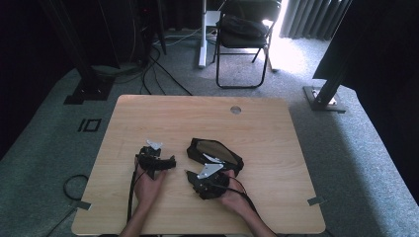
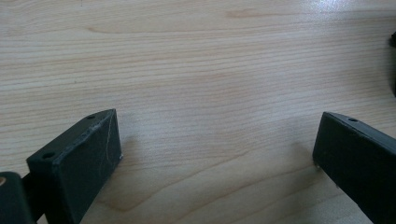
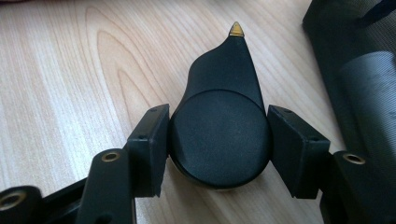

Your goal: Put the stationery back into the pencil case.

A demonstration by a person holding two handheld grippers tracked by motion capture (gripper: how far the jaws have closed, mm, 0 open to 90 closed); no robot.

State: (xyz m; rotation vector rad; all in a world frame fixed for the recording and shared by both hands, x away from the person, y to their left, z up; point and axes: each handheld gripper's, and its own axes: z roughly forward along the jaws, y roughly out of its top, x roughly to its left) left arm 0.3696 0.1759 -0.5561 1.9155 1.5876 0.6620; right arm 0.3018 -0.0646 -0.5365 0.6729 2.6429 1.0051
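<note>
Currently we log: right gripper [image 3: 218, 154] clamping a black round gadget [image 3: 219, 140].
Left gripper [image 2: 217, 154] gapes wide over bare table [image 2: 196, 70].

A black folding chair [image 1: 244, 34] stands beyond the wooden table [image 1: 257, 128], perhaps holding a bag.

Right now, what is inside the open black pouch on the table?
The black pouch lies open, showing a light brownish lining in the high view. The right claw grips a black teardrop-shaped piece beside it. Its deeper contents are hidden.
</note>
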